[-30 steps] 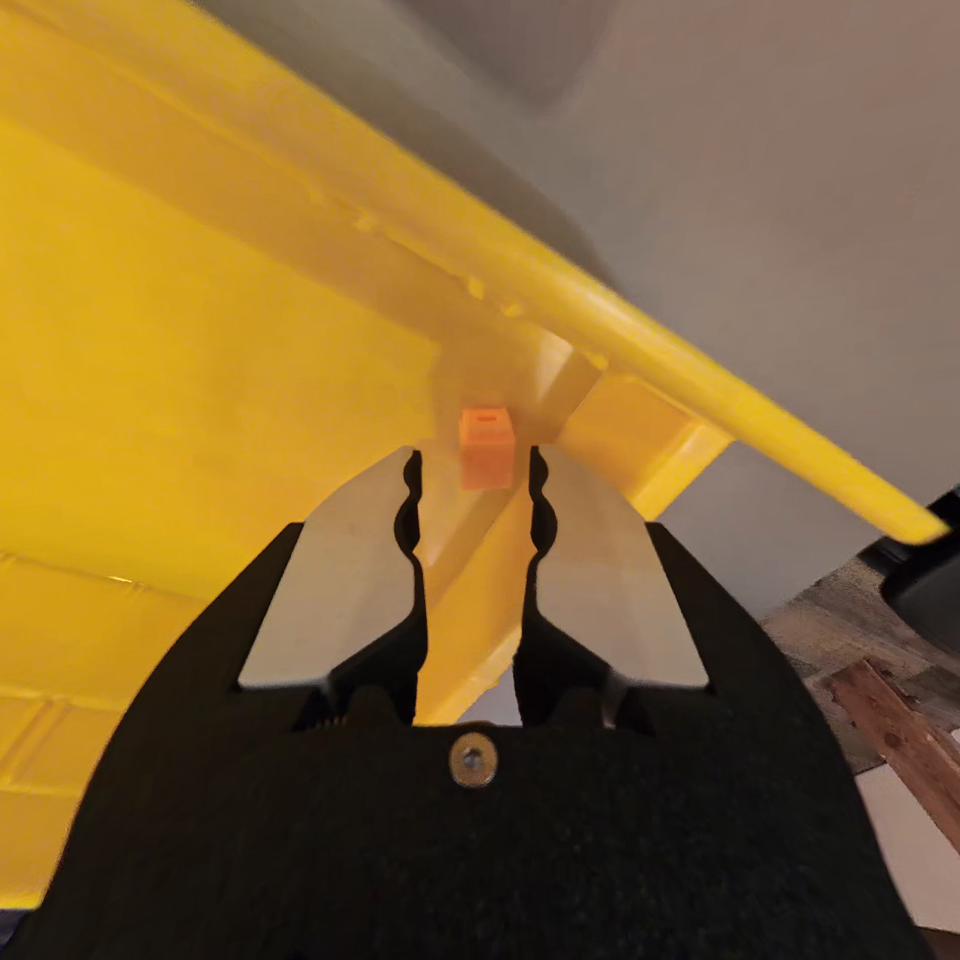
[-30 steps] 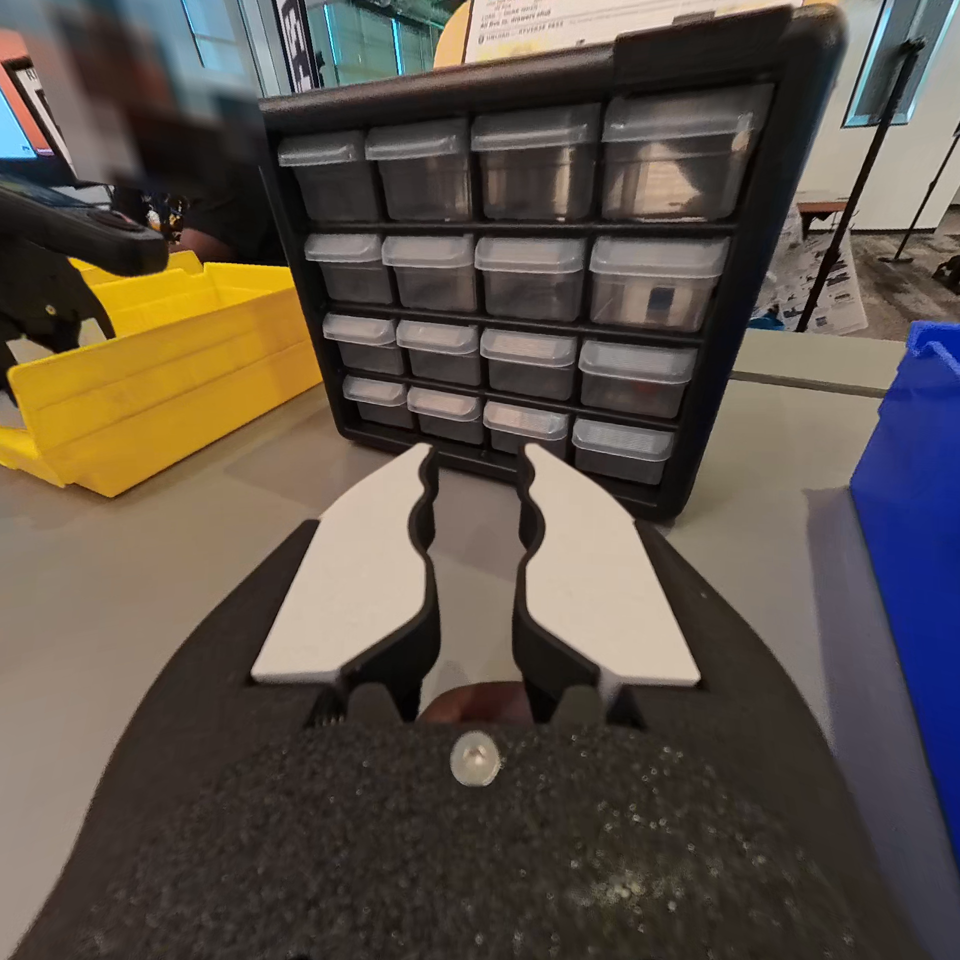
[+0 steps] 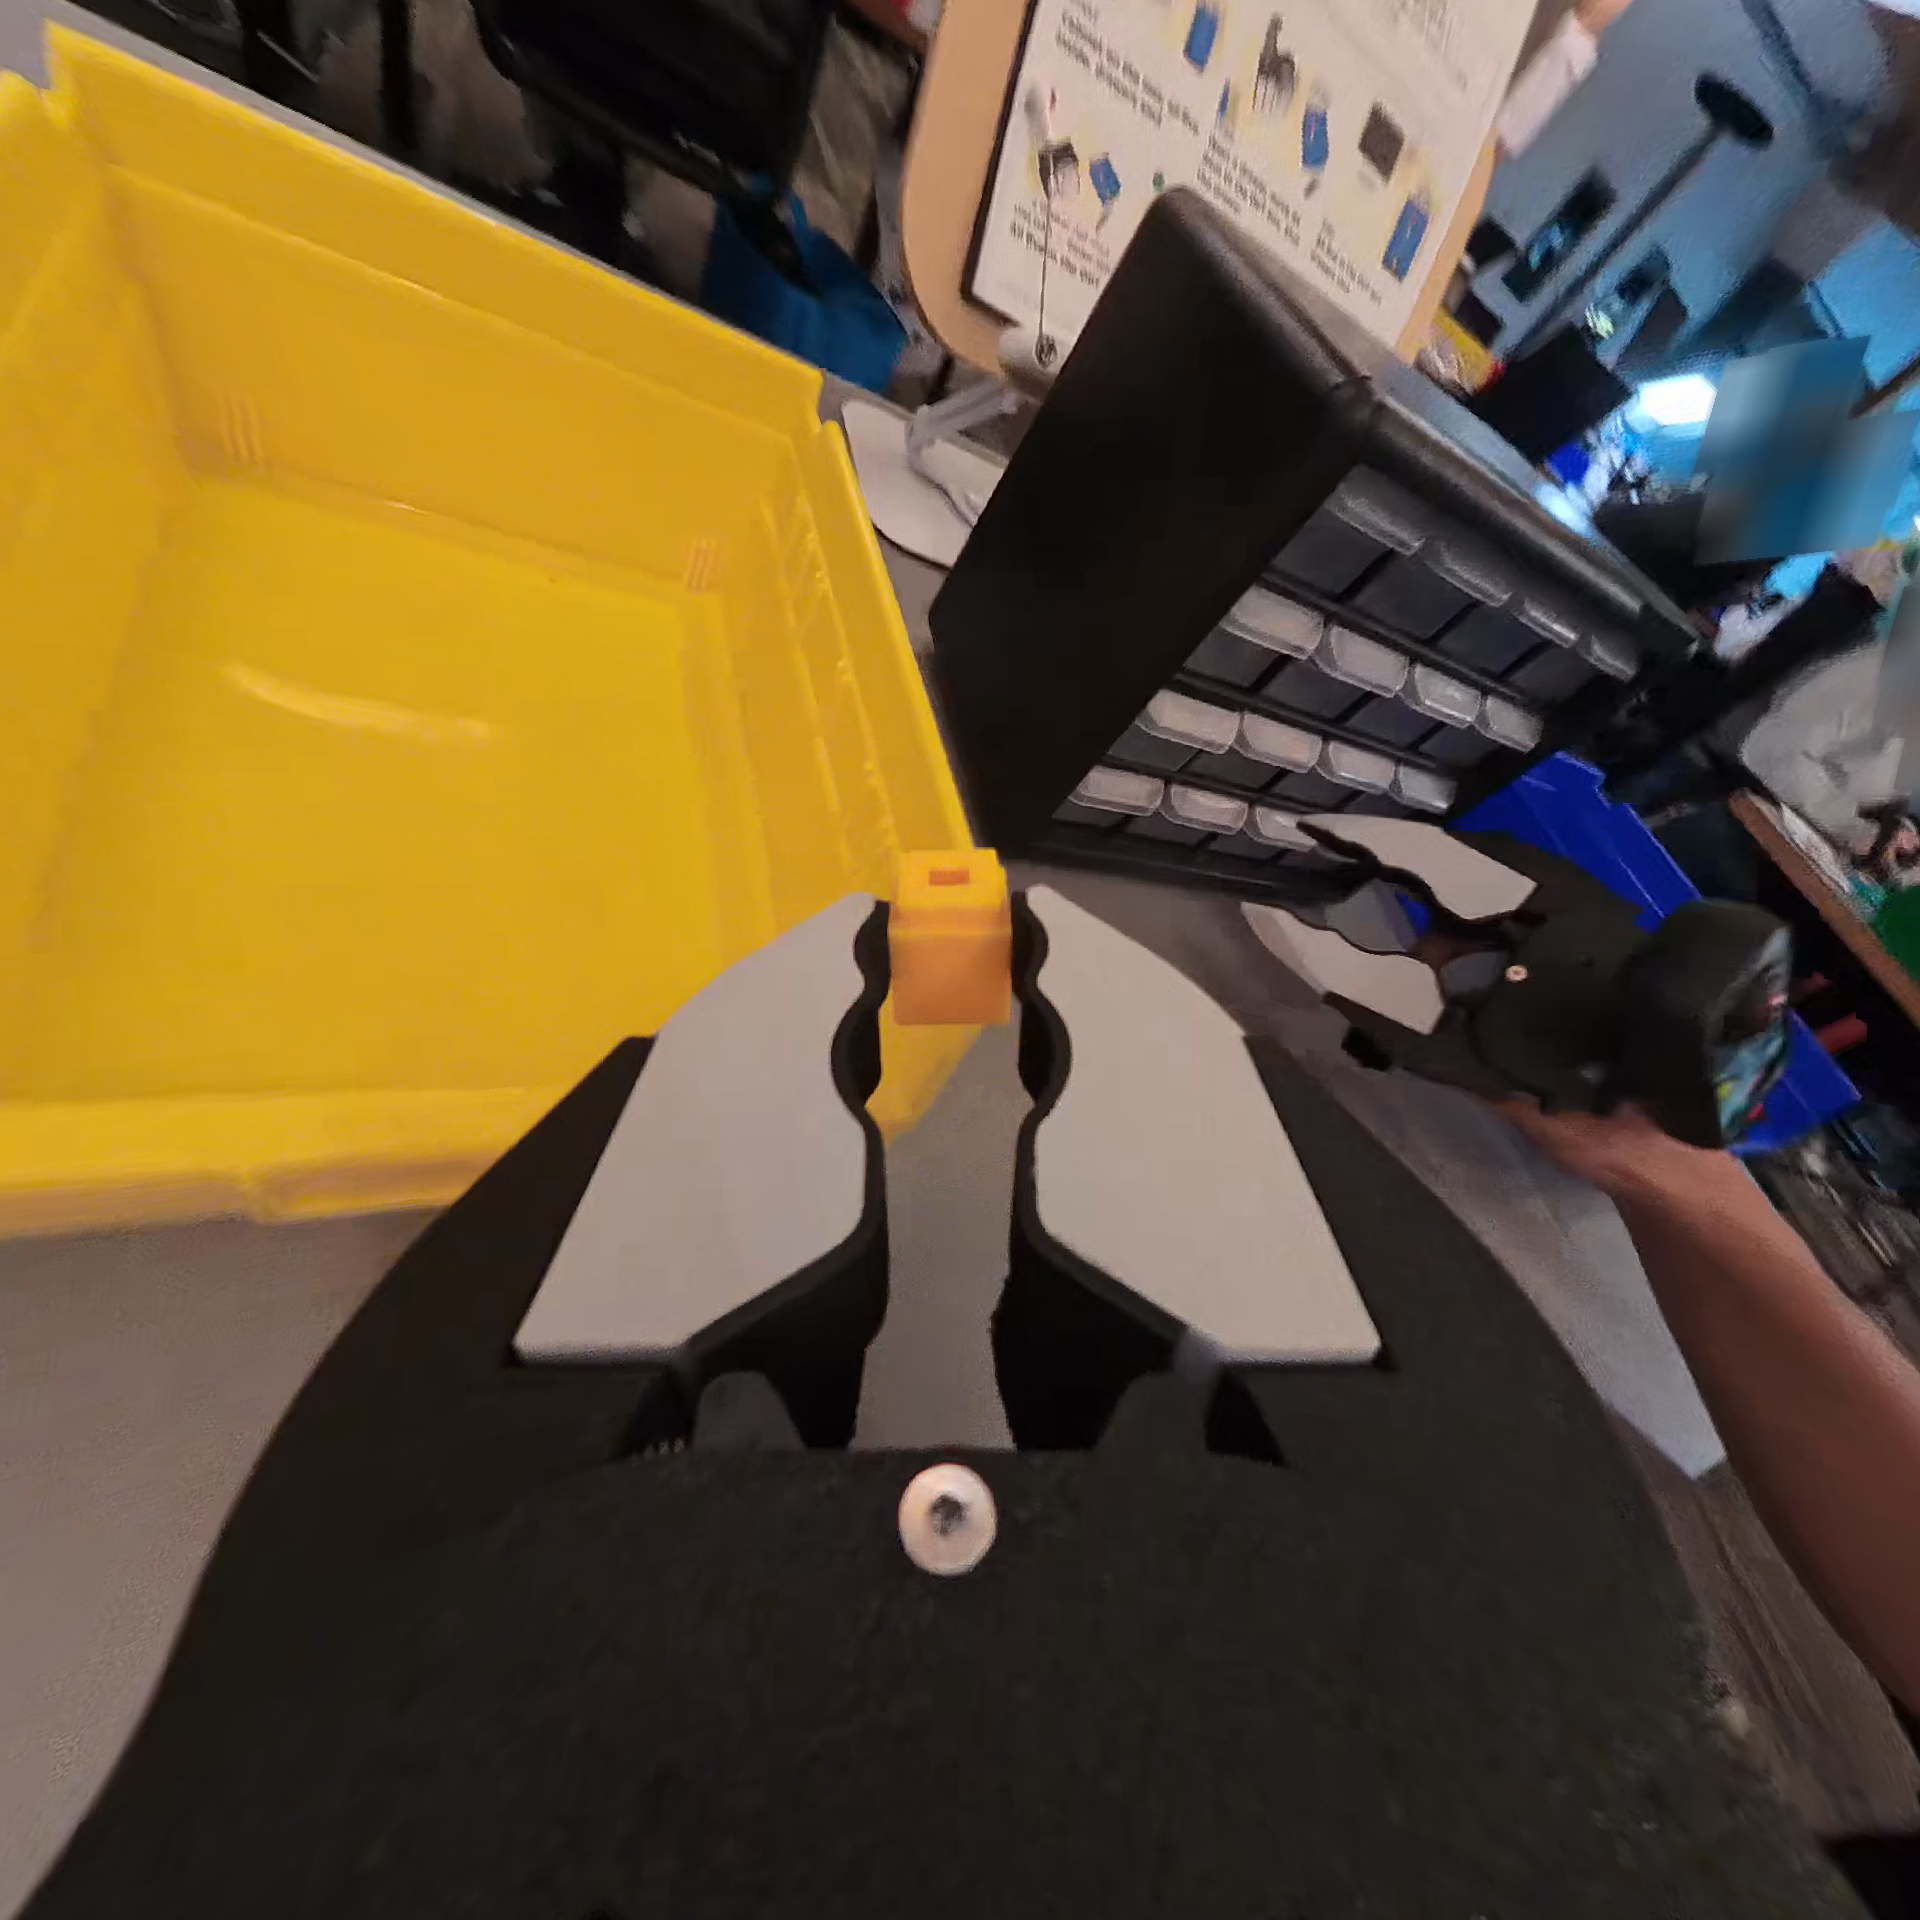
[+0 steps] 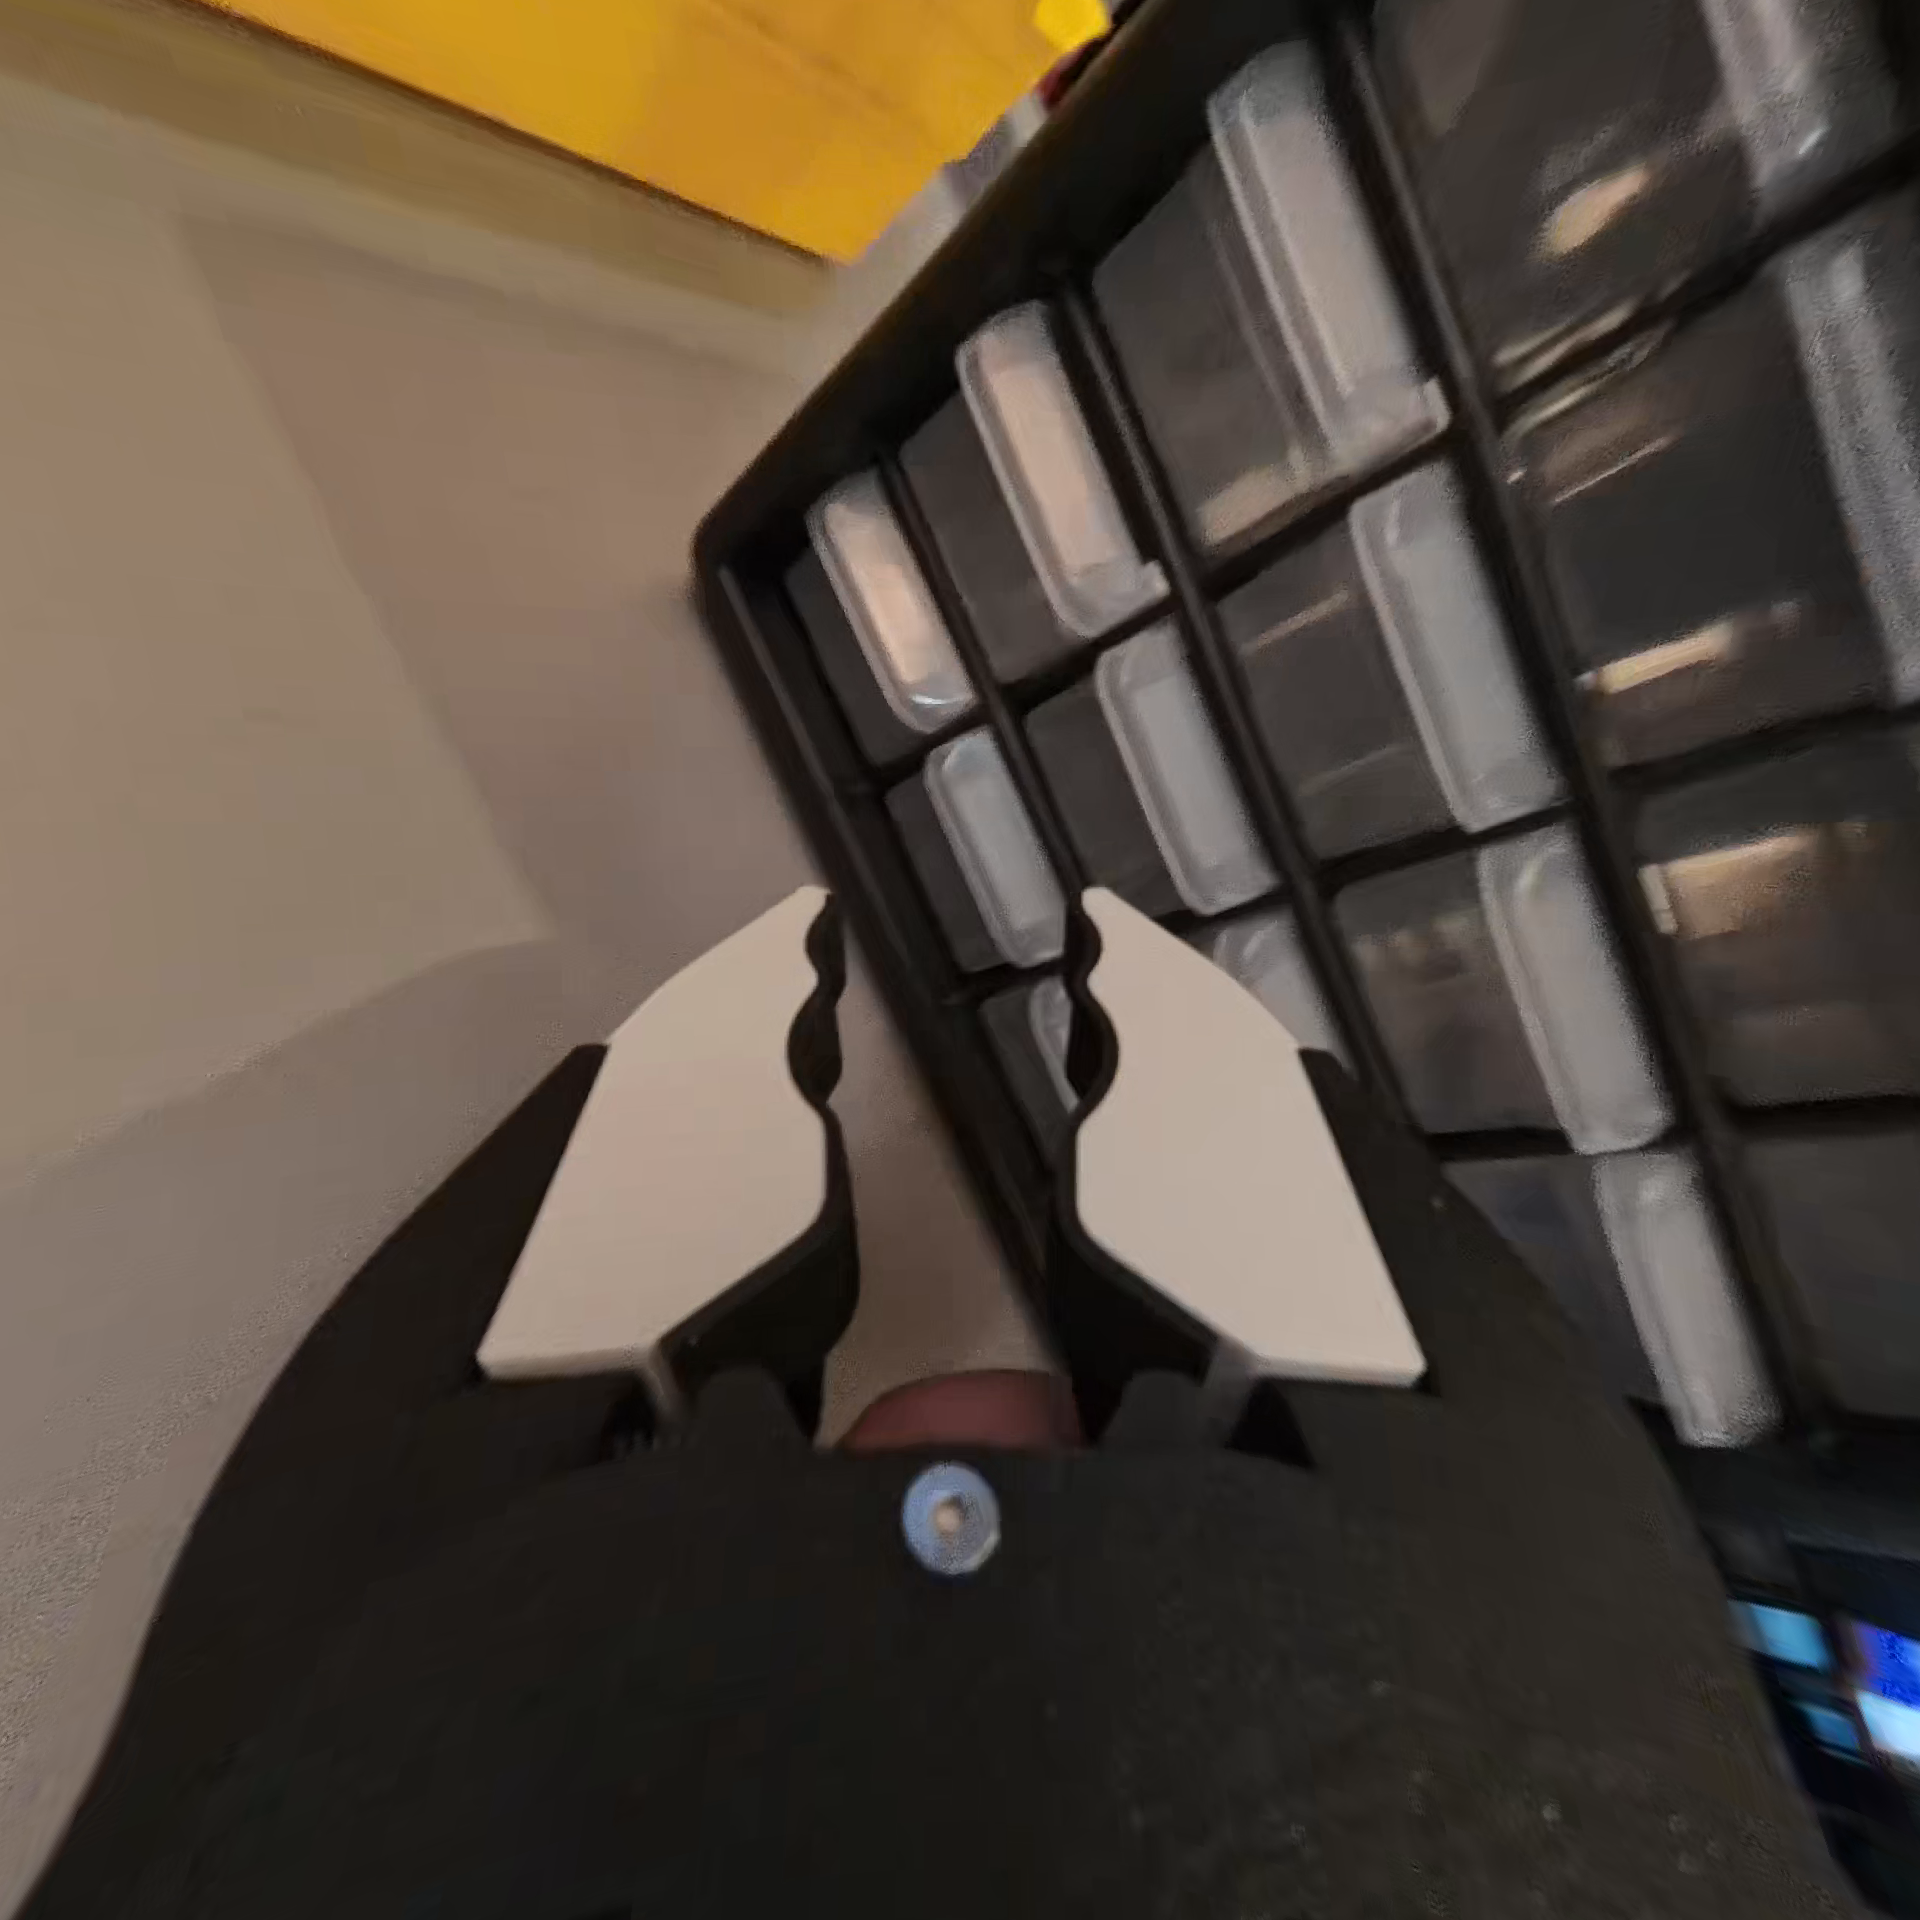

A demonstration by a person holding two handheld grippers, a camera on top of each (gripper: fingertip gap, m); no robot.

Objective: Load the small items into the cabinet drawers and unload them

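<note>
My left gripper (image 3: pixel 951 935) is shut on a small orange block (image 3: pixel 951 945), held at its fingertips above the front right corner of the yellow bin (image 3: pixel 416 644). The black drawer cabinet (image 3: pixel 1174 488) stands to the right of the bin, with its clear drawers shut. My right gripper (image 4: pixel 954 914) is open and empty, rolled sideways, with its tips close to the cabinet's (image 4: pixel 1455 644) lower left corner drawers (image 4: pixel 987 842). It also shows in the left wrist view (image 3: pixel 1351 914), held by a hand in front of the cabinet.
A blue bin (image 3: pixel 1558 831) sits right of the cabinet, behind the right gripper. A poster board (image 3: pixel 1195 156) stands behind the cabinet. The yellow bin's corner (image 4: pixel 727 114) shows left of the cabinet on the grey table (image 4: pixel 312 727).
My left gripper has shut on the orange block and lifted it out of the yellow bin. My right gripper has moved in close to the cabinet's lower left drawers and rolled sideways.
</note>
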